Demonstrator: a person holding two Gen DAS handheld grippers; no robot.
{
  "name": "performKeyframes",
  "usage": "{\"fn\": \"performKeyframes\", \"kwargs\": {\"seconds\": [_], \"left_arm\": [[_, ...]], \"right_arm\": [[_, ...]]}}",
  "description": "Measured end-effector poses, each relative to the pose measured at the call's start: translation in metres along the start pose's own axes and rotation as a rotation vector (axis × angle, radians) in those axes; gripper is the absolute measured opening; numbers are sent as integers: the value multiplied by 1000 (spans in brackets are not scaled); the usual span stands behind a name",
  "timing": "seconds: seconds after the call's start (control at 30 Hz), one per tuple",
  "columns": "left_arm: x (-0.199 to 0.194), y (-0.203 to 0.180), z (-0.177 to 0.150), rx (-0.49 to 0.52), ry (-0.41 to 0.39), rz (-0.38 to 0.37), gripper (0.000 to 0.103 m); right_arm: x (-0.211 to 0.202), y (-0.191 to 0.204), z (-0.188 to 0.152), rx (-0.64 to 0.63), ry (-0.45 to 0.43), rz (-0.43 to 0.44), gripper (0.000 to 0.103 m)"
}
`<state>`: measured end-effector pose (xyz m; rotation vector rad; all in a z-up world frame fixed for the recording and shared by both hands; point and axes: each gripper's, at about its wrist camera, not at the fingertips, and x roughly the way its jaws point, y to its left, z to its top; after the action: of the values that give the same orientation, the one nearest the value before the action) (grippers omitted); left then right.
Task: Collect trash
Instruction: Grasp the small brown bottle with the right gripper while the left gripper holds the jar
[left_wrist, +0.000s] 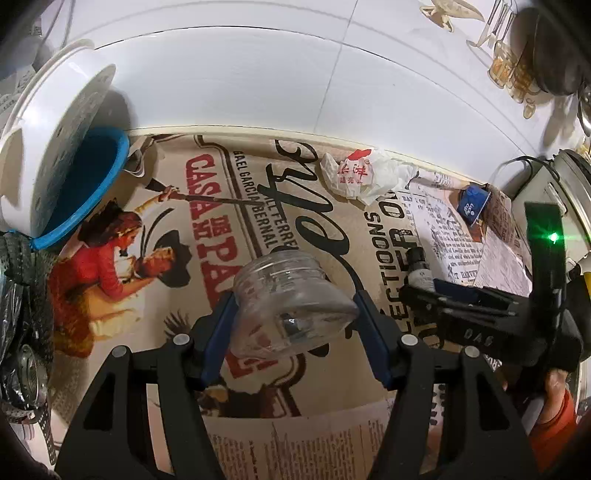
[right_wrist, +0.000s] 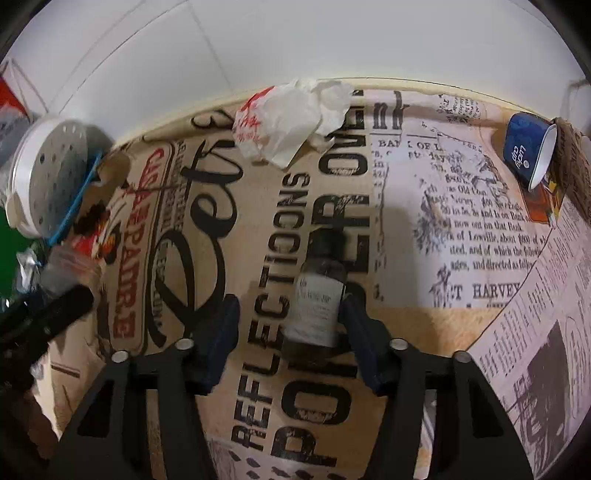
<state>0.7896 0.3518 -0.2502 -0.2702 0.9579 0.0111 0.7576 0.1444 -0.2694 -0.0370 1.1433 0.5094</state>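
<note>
The left gripper clamps a clear, ribbed plastic jar between its blue-padded fingers, low in the centre of the left wrist view; the jar is lidless, tilted on its side and slightly squashed. In the upper left of that view a white perforated bin lid stands up over the blue rim of a bin.

In the right wrist view the right gripper is spread wide around a small dark bottle with a pale paper label, its right pad touching the glass and the left pad apart from it. A crumpled white wrapper with red print lies at the top centre, and a blue paper cup lies tipped over at the upper right. All rest on a table cover printed like old newspaper.
</note>
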Motion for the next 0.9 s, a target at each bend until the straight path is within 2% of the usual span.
{"fn": "performKeyframes", "kwargs": {"seconds": [0.03,0.1,0.37,0.67,0.9], "left_arm": [[-1,0,-1,1,-2,2,63],[-4,-1,-2,3,-3,5,63],[-15,-17,-8,31,-9,16,63],[-46,-51,-16,81,-57,12,63],[-77,-100,-28,104,-112,4,63]], "right_arm": [[2,3,1,-6,7,-3,41],[5,3,0,5,14,1,37],[7,0,7,69,-38,-52,29],[-59,-28,-15,94,-126,-26,26],[-120,-55,-41,97,-189,1,25]]}}
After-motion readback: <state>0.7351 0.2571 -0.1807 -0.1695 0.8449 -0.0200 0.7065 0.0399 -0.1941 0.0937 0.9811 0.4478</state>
